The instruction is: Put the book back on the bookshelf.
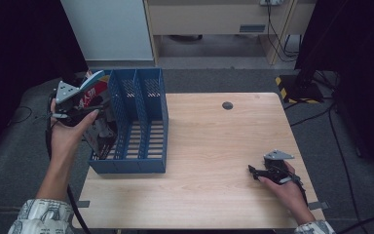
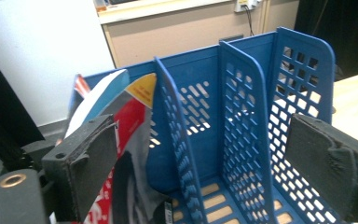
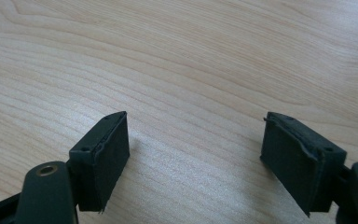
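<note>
L forearm runs up the left edge of the high view, left gripper (image 1: pixel 85 109) held at the left end of the blue file rack (image 1: pixel 141 161), pointing right at it. Jaws spread wide, nothing pinched. Magazine (image 2: pixel 130 121) stands in the rack's leftmost slot, long axis near upright, top leaning toward frame left. Right gripper (image 1: pixel 253 169) rests low on the table (image 1: pixel 209 131), lower right, pointing left; jaws apart, bare wood between.
</note>
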The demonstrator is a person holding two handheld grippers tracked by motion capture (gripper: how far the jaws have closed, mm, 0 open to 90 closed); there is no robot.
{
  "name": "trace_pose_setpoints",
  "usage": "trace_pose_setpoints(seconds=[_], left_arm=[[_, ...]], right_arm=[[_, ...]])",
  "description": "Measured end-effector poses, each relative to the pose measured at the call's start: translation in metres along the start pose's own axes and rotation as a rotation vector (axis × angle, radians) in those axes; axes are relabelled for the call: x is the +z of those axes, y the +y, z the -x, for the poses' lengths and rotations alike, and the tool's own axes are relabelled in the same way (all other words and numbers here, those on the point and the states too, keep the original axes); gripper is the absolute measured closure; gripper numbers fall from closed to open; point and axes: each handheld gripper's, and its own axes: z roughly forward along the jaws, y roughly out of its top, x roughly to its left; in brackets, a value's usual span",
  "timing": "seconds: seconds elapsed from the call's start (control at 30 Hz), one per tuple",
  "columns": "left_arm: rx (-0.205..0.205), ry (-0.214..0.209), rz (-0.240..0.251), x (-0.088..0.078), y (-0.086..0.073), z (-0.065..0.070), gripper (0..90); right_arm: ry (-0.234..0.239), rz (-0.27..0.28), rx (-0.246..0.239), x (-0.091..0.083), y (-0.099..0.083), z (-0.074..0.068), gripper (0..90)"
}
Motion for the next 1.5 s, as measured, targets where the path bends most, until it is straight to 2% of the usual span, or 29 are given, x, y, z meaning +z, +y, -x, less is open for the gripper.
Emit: trace_pose_setpoints(seconds=[0.93,1.5], left_arm=[[0.061,-0.126,-0.052,0.02,-0.009,0.046,2.7],[0.082,-0.195,-0.105,0.035,-0.027,0.076,2.6]], right_arm=[[0.002,-0.002,0.003,0.0,0.0,0.0,23.3],[0.003,-0.002,0.005,0.0,0.0,-0.001,22.8]])
